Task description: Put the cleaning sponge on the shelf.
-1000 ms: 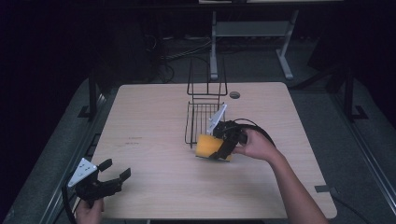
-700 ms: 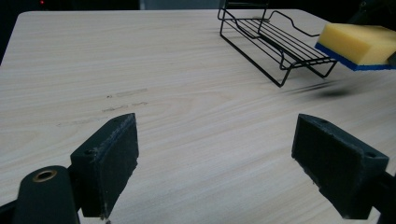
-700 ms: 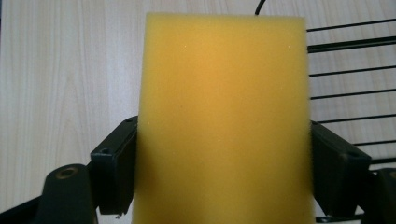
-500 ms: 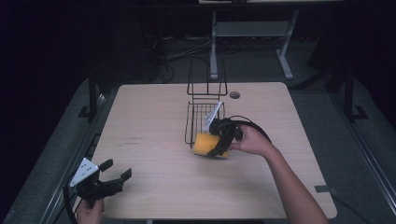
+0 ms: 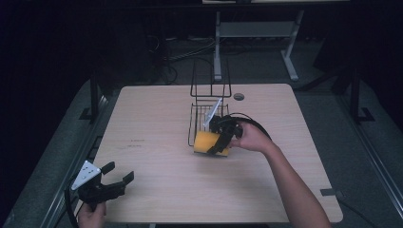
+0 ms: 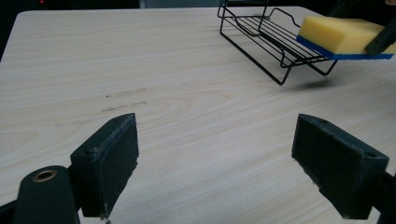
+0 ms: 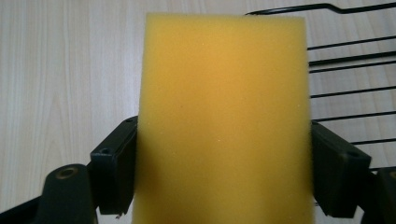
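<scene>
A yellow sponge [image 5: 207,142] with a blue underside hangs just above the near edge of a black wire rack [image 5: 205,118] at the table's middle. My right gripper [image 5: 217,144] is shut on it, jaws pressing its two long sides. The right gripper view has the sponge [image 7: 224,121] upright between the jaws, with rack wires [image 7: 348,88] at the right. Over the table's near left corner my left gripper [image 5: 117,175] stands open, holding nothing. Its own view shows the sponge [image 6: 343,38] and rack [image 6: 275,37] far off at upper right.
The wooden table [image 5: 157,123] has faint scuff marks [image 5: 135,143] left of centre. A small round grommet [image 5: 239,96] sits near the far edge. A metal stand [image 5: 256,33] and cables lie on the floor beyond the table.
The right gripper has carried the sponge slightly left and up along the rack's near edge. The left gripper has barely shifted.
</scene>
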`<control>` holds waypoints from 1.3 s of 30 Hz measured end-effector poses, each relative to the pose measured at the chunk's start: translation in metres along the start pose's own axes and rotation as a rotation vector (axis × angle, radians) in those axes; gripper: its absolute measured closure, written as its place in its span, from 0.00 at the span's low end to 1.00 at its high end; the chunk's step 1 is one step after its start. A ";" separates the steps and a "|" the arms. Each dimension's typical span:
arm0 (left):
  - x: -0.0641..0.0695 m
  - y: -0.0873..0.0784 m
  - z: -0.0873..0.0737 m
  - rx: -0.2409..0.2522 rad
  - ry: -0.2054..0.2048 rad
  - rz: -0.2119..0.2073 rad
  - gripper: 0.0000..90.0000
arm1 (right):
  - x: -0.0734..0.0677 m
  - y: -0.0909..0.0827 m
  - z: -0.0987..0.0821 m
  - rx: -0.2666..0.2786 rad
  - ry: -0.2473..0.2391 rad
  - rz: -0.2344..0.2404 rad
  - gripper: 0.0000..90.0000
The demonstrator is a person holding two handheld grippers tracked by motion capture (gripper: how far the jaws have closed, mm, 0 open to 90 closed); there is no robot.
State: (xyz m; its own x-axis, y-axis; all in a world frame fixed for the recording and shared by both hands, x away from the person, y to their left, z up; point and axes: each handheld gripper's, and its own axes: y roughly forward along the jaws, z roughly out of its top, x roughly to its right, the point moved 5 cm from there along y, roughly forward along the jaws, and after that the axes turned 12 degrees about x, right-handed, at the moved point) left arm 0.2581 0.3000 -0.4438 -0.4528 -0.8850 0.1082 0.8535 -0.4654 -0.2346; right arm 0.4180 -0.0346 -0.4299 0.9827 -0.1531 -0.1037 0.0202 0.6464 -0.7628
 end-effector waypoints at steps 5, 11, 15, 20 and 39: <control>0.000 0.000 0.000 -0.006 0.006 -0.002 0.16 | 0.009 0.001 -0.004 -0.013 0.022 -0.007 0.24; 0.000 0.000 0.001 0.003 0.001 0.002 0.16 | 0.014 0.001 0.002 -0.017 0.020 -0.008 0.24; 0.001 0.001 0.000 -0.003 0.005 -0.003 0.16 | 0.020 0.004 0.002 -0.012 0.037 -0.003 0.24; 0.002 0.002 0.000 -0.003 0.009 -0.006 0.16 | 0.027 0.006 -0.001 -0.008 0.053 -0.010 0.24; 0.002 0.002 0.000 -0.004 0.011 -0.014 0.16 | 0.050 0.018 0.014 -0.064 0.075 -0.009 0.24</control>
State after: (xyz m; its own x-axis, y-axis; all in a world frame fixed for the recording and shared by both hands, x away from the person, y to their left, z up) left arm 0.2590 0.2969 -0.4443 -0.4674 -0.8782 0.1010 0.8461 -0.4776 -0.2369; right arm 0.4701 -0.0200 -0.4401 0.9661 -0.2154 -0.1423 0.0146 0.5958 -0.8030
